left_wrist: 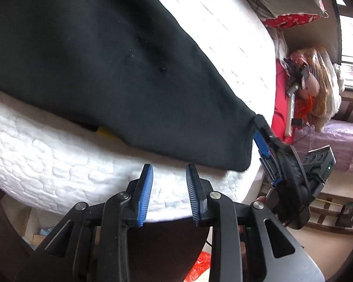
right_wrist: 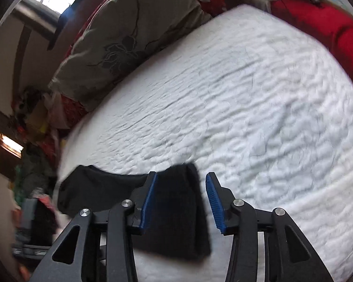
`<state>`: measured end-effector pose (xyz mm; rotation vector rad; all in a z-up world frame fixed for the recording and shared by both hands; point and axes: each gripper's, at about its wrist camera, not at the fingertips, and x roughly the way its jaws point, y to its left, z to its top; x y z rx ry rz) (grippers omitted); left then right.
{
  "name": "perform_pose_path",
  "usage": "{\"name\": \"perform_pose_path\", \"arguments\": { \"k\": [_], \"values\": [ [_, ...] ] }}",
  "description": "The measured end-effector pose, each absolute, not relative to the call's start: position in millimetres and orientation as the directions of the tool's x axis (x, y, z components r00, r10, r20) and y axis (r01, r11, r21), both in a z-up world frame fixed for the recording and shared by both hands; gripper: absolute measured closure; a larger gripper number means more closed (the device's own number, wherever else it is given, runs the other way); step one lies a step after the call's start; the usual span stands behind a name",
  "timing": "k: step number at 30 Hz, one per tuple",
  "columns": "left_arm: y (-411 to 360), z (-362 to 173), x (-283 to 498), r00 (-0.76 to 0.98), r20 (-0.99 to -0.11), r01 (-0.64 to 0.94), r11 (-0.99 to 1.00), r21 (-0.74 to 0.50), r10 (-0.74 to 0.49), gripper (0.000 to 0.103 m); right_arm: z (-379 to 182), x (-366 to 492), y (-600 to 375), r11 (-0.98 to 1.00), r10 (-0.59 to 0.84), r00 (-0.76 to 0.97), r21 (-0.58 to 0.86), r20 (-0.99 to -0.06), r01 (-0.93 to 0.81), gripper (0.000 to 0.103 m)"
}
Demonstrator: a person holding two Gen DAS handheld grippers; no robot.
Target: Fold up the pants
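White quilt [left_wrist: 47,145] carries black pants [left_wrist: 94,70] (waistband cut off), right tongs [right_wrist: 182,199] blurred

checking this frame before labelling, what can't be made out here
- Left wrist view: the right tongs meet the black pants at a corner; their tips are hidden by cloth, so the grip is unclear.
- Left wrist view: a yellow item is mostly covered by the pants.
- Right wrist view: the pants' extent is cut off by the tongs and motion blur.
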<state>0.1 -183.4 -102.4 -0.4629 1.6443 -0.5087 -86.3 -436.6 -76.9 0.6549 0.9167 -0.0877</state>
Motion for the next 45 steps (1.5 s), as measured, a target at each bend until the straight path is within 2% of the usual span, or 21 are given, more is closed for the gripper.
{"name": "perform_pose_path", "arguments": {
  "k": [2, 8, 13, 18, 25, 34, 43, 44, 45],
  "values": [
    [-186.6, -107.7, 3.4, -0.135, -0.817, -0.029, 0.826, -0.562, -0.561, 0.077, -86.2, -76.7, -436.1, 0.842, 0.132, 0.565, 0.394, -0.814, 0.37, 0.061],
    [-197.7, -108.4, 0.6, -0.136, -0.75, -0.119, 0.763, -0.636, -0.647, 0.077, -87.0, -92.1, -464.1, 0.708, 0.279, 0.614, 0.59, -0.739, 0.388, 0.058],
    [-209.3, -109.3, -4.6, -0.091, -0.754, -0.124, 0.759, -0.639, -0.65, 0.077, -101.7, -104.7, -466.8, 0.614, 0.387, 0.611, 0.687, -0.691, 0.388, 0.057],
    [-209.1, -126.6, -4.3, -0.093, -0.754, -0.179, 0.756, -0.63, -0.65, 0.077, -117.2, -107.4, -465.9, 0.552, 0.459, 0.611, 0.746, -0.645, 0.373, 0.052],
    [-218.9, -125.9, 1.4, -0.079, -0.755, -0.192, 0.753, -0.629, -0.651, 0.077, -124.4, -88.9, -463.3, 0.524, 0.543, 0.582, 0.786, -0.605, 0.329, 0.052],
    [-241.3, -123.8, 0.6, -0.078, -0.762, -0.158, 0.762, -0.628, -0.643, 0.075, -125.0, -78.1, -463.3, 0.503, 0.602, 0.553, 0.811, -0.577, 0.298, 0.054],
    [-242.8, -129.8, 4.4, -0.109, -0.739, -0.195, 0.744, -0.64, -0.664, 0.076, -140.2, -85.8, -475.0, 0.362, 0.605, 0.606, 0.856, -0.516, 0.368, 0.054],
    [-242.3, -130.3, 5.6, -0.116, -0.736, -0.201, 0.742, -0.64, -0.667, 0.076, -139.9, -85.2, -474.1, 0.362, 0.599, 0.609, 0.854, -0.521, 0.374, 0.055],
    [-240.6, -131.7, 6.9, -0.126, -0.73, -0.211, 0.737, -0.642, -0.672, 0.079, -138.4, -84.0, -472.5, 0.371, 0.587, 0.612, 0.848, -0.531, 0.38, 0.06]
  ]
}}
